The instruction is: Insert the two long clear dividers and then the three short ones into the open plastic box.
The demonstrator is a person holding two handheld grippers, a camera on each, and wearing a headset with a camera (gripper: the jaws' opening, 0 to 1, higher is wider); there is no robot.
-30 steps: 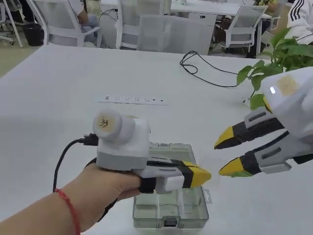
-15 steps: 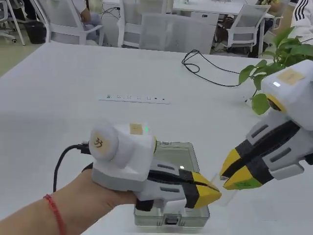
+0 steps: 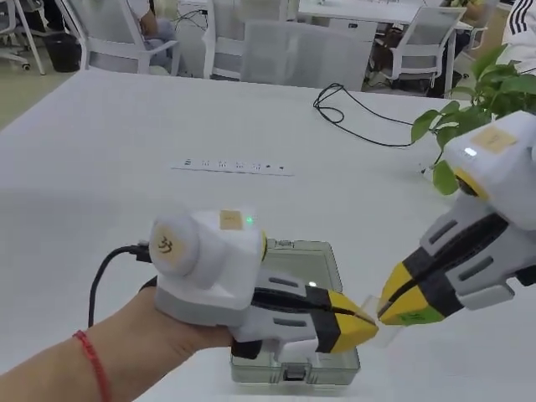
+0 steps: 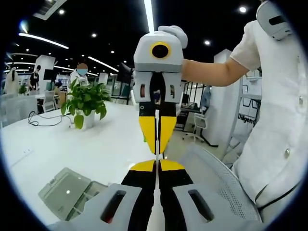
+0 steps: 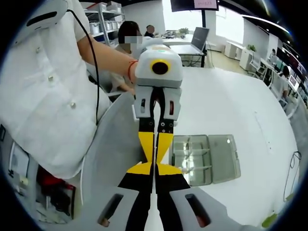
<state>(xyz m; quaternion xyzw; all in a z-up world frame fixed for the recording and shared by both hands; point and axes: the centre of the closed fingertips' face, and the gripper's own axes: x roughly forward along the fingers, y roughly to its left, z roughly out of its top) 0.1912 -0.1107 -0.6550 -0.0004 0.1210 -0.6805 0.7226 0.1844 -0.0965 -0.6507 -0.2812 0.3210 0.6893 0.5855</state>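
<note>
The open clear plastic box (image 3: 322,368) lies on the white table (image 3: 100,167) under my left gripper, its lid (image 3: 306,260) folded back; clear dividers stand inside it (image 5: 192,154). My left gripper (image 3: 367,322) and right gripper (image 3: 383,311) meet tip to tip just past the box's right front corner. Both are shut on a small clear divider (image 3: 378,328), which is faint and seen edge-on between them. In the left gripper view my own jaws (image 4: 156,166) touch the right gripper (image 4: 157,144); in the right gripper view my jaws (image 5: 155,169) touch the left gripper (image 5: 155,149).
A white power strip (image 3: 233,166) lies mid-table. A black cable (image 3: 352,117) loops at the far right beside a green plant (image 3: 469,100). Chairs (image 3: 293,50) line the far edge. The person's white-clad body (image 4: 274,120) is close behind.
The right gripper was open and apart from the left one; it has moved in left and down and shut, tip to tip with the left gripper. The left gripper stayed shut.
</note>
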